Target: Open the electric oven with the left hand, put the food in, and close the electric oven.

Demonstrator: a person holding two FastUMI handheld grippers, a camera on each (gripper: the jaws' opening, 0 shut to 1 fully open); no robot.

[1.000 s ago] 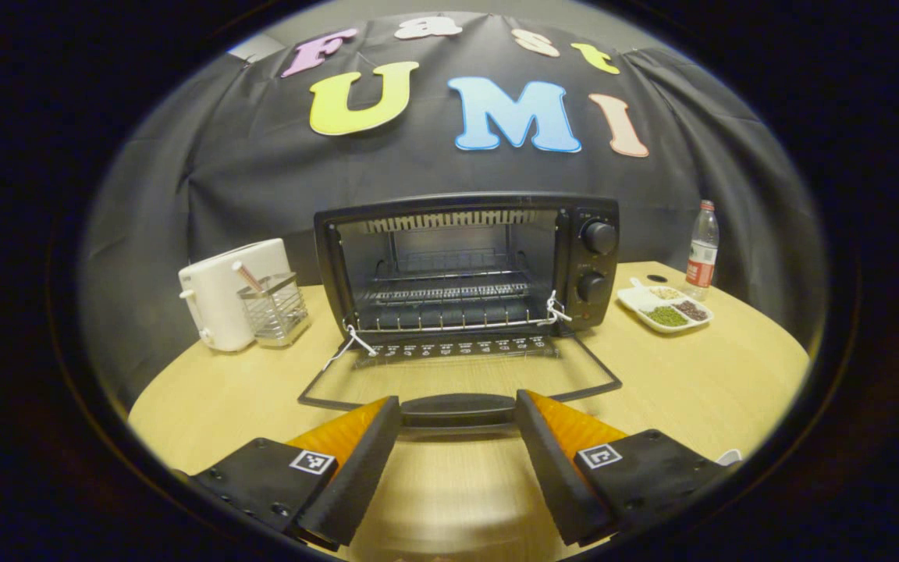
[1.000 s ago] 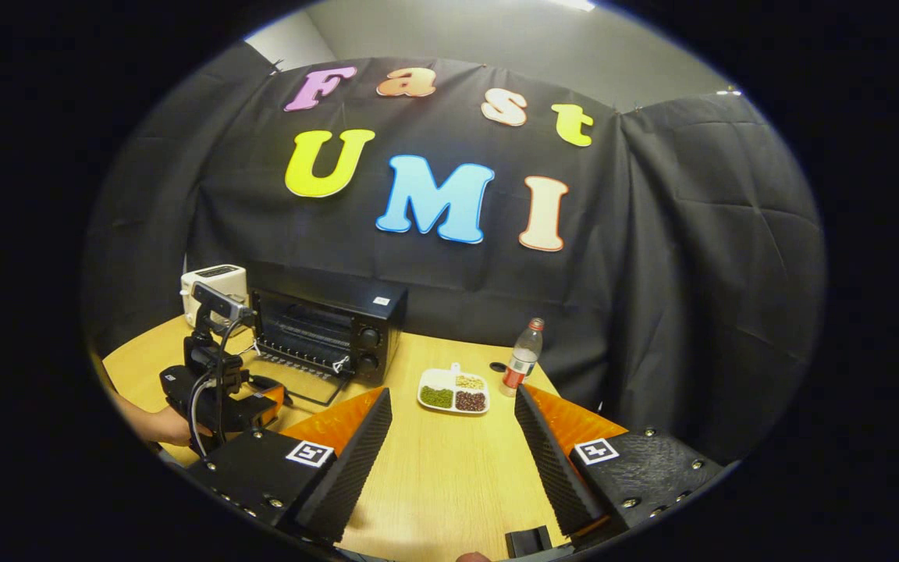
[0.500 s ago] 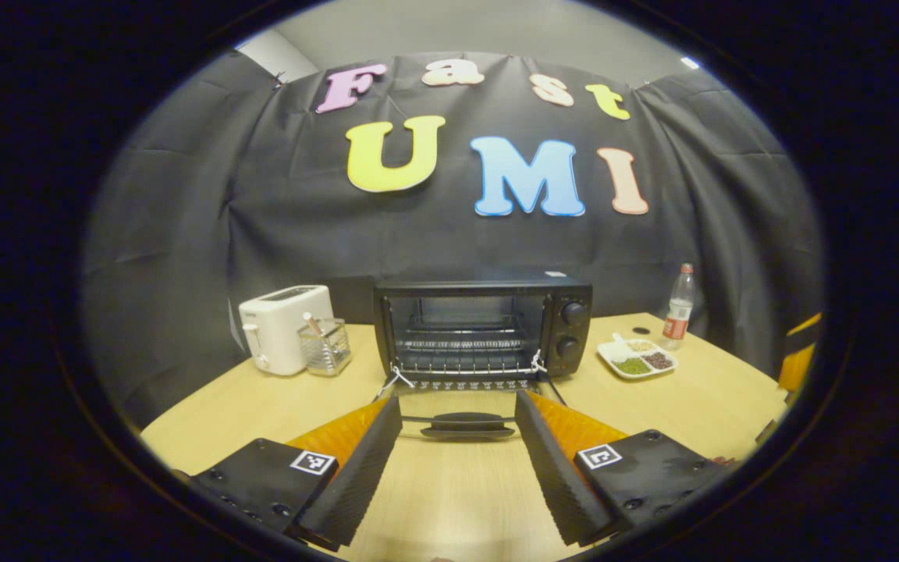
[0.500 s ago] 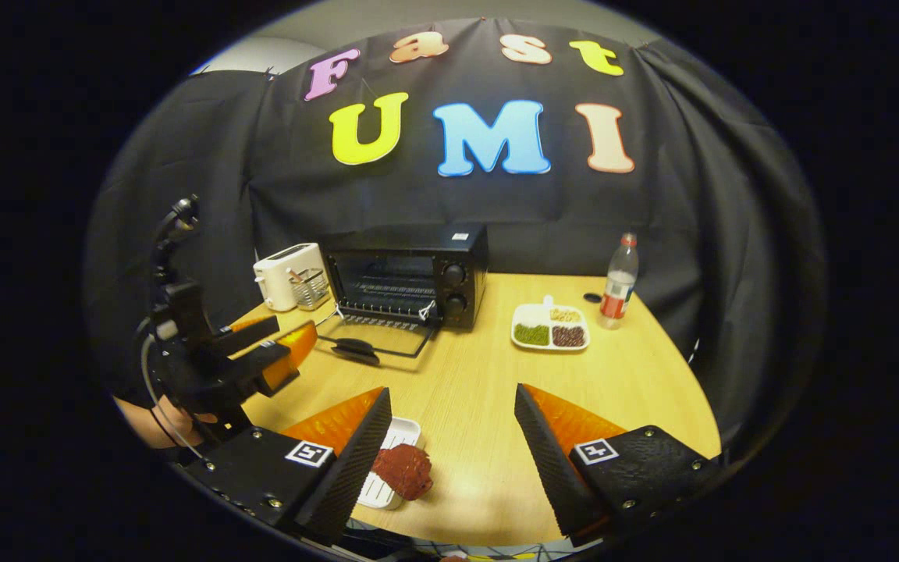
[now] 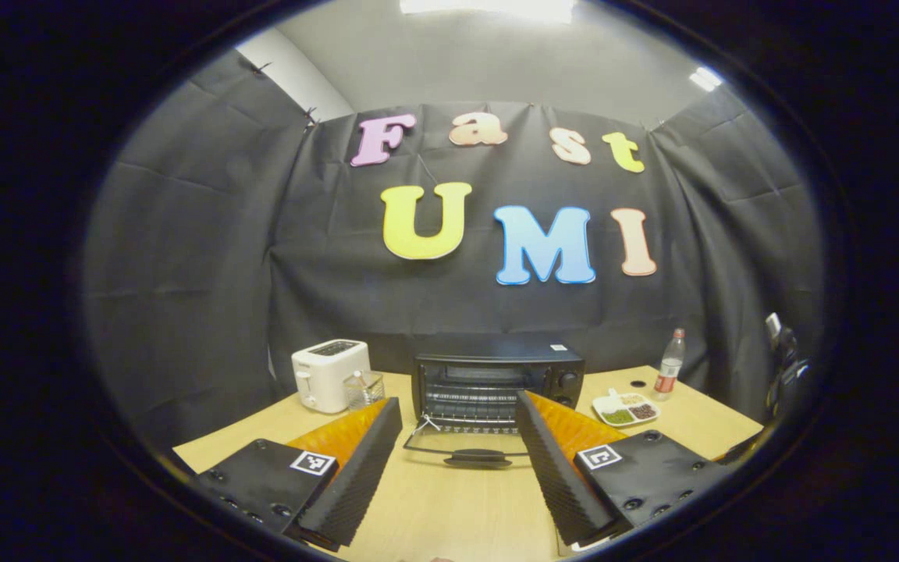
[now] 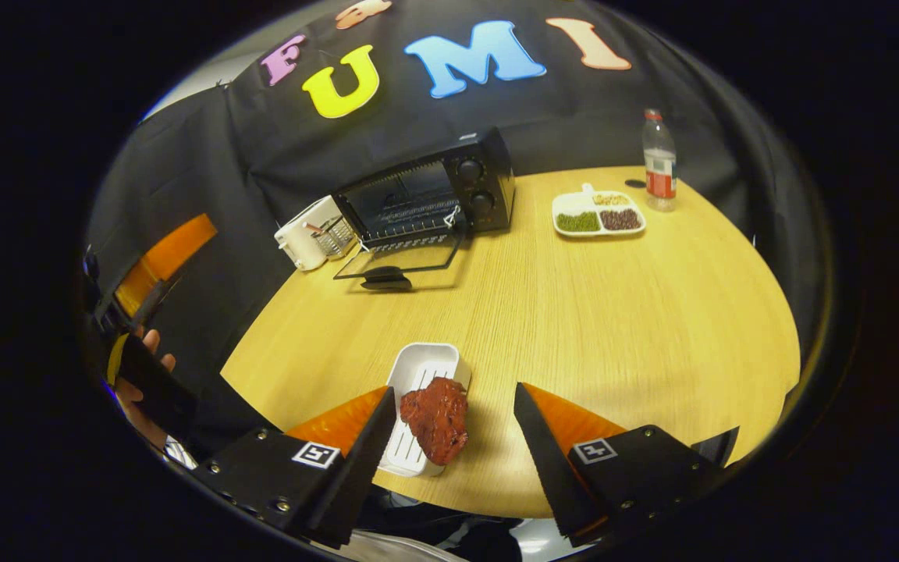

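Fingers spread wide on both: left gripper (image 5: 457,468) open w/ nothing between, facing oven (image 5: 496,380) from well back; right gripper (image 6: 449,457) open over food (image 6: 435,416), not yet pinching.

Progress, judged: oven door (image 6: 399,261) already down flat on table (image 6: 613,312), so step 1 done. Left to do: pick up food, load, shut door.

Count, L to R: 1 toaster (image 6: 301,238), 1 rack (image 6: 334,236), 1 oven, 1 white tray (image 6: 418,390) holding 1 reddish chunk, prob. meat, 1 divided dish (image 6: 596,212), 1 bottle (image 6: 659,160).
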